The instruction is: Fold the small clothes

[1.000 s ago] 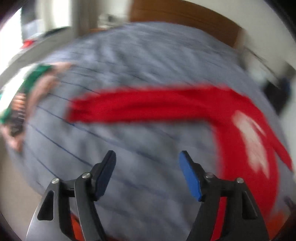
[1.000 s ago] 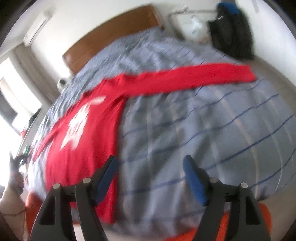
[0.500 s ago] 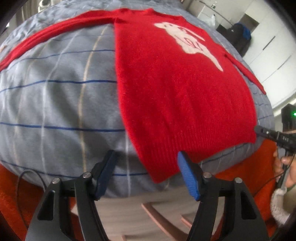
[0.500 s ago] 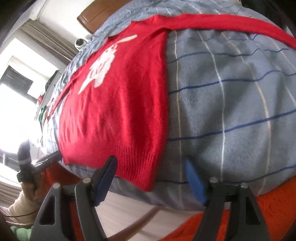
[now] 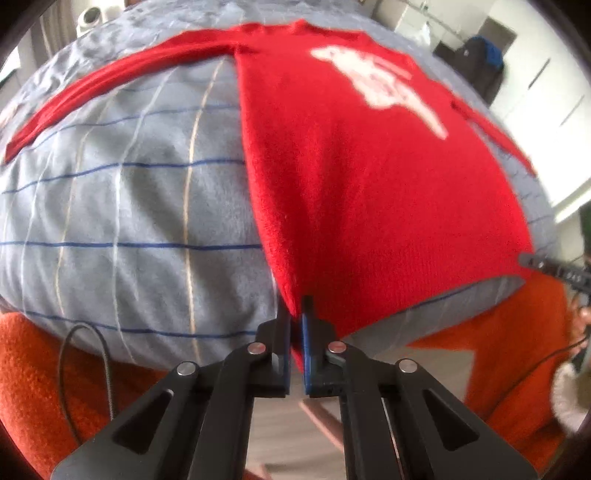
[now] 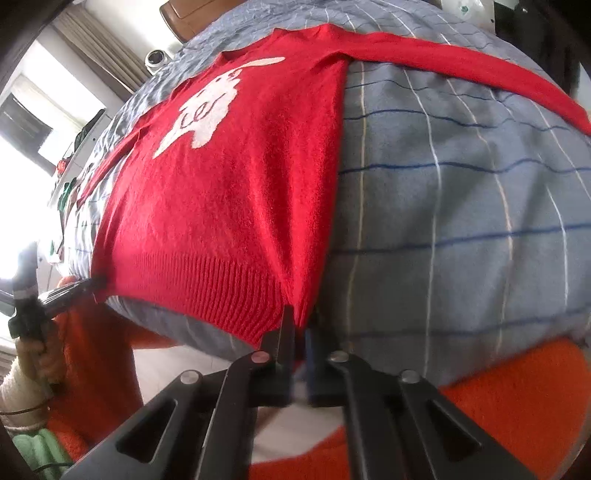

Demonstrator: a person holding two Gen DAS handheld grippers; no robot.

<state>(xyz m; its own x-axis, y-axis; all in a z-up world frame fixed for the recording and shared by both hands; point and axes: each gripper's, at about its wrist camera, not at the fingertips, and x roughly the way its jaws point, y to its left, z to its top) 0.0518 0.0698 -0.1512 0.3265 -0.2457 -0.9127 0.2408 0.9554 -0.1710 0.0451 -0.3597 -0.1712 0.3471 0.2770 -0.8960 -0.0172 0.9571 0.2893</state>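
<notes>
A red knit sweater [image 5: 369,184] with a white animal figure lies face up on the bed, sleeves spread to both sides, hem hanging over the near edge. My left gripper [image 5: 295,314] has its jaws closing tight on the hem's left corner, with the knit pinched between the pads. My right gripper [image 6: 299,325] is likewise closing onto the hem's right corner of the sweater [image 6: 221,203], ribbing caught between its fingers. Each gripper also shows in the other view at the opposite corner: the right gripper [image 5: 526,258] and the left gripper [image 6: 96,284], held by a hand.
The bed carries a grey-blue checked cover [image 5: 129,203]. Orange fuzzy fabric [image 5: 37,369] hangs below the bed edge on both sides, with wood floor [image 5: 280,435] between. A wooden headboard [image 6: 184,14] stands at the far end; dark clothes [image 5: 484,66] hang at the back right.
Both grippers came down to the near bed edge and went from wide open to shut, each taking hold of one hem corner of the sweater.
</notes>
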